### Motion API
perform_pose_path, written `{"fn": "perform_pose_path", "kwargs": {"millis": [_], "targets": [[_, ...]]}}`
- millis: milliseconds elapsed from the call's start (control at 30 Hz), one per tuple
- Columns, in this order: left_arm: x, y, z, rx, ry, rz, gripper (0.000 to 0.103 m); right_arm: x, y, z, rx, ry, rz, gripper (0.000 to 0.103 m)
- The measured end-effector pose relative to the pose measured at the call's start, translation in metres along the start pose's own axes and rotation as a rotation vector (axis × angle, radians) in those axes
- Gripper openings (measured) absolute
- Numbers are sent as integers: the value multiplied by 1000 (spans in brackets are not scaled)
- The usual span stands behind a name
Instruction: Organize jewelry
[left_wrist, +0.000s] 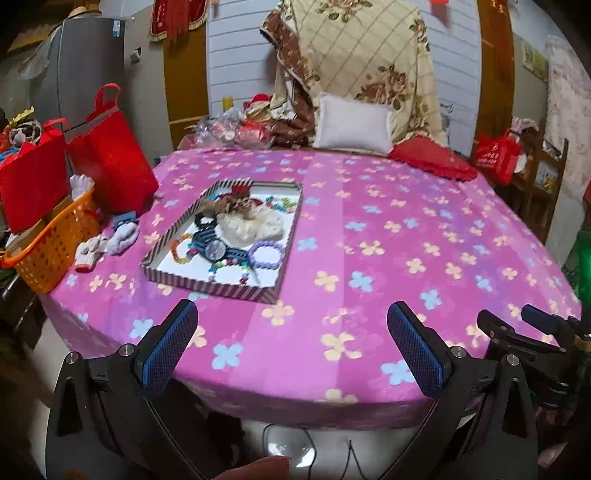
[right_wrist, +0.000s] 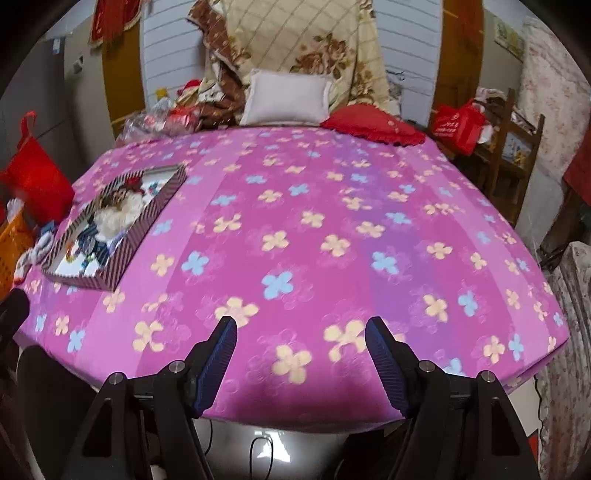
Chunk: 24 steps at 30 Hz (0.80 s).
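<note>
A striped shallow box (left_wrist: 207, 286) lies on the pink flowered bed cover (left_wrist: 369, 240), left of centre. In it are a purple bead bracelet (left_wrist: 265, 254), a dark watch (left_wrist: 215, 250), coloured bead strings (left_wrist: 181, 251) and white and brown scrunchies (left_wrist: 251, 221). My left gripper (left_wrist: 291, 314) hangs open just short of the box's near edge, with nothing between its fingers. In the right wrist view the same box (right_wrist: 110, 236) lies far to the left. My right gripper (right_wrist: 301, 328) is open over bare cover near the bed's front edge, empty.
An orange basket (left_wrist: 51, 243), red bags (left_wrist: 110, 158) and white gloves (left_wrist: 110, 242) crowd the bed's left side. A white pillow (left_wrist: 352, 123), a red cushion (left_wrist: 432, 157) and piled bedding (left_wrist: 354, 55) sit at the back. The right gripper's body (left_wrist: 535, 332) shows at the left view's right edge.
</note>
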<state>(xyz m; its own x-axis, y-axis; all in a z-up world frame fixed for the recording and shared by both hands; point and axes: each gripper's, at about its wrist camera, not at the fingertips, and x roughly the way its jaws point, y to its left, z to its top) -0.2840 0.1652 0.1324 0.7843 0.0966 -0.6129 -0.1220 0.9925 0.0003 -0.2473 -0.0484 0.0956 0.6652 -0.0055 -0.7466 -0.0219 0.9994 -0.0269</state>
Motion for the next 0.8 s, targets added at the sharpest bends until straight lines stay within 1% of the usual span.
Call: {"fn": "perform_pose_path", "kwargs": {"millis": [133,300,533,667,800], "targets": [[12,15,-2,-37,45,45,103,3,21,-4,-50,15,0,70],[20,28,-10,-38,75,81,102,-1,42,2,-91,5,6,70],[24,49,-17,-60,107,95,103,-11,60,23,-87,-45,-7,70],[26,61,-20,-80,119,103,103,-13,73,30,-101,-37,9,70],[30,77,-21,-100,127,127,102,-14,93,36,-135,-28,36,70]]}}
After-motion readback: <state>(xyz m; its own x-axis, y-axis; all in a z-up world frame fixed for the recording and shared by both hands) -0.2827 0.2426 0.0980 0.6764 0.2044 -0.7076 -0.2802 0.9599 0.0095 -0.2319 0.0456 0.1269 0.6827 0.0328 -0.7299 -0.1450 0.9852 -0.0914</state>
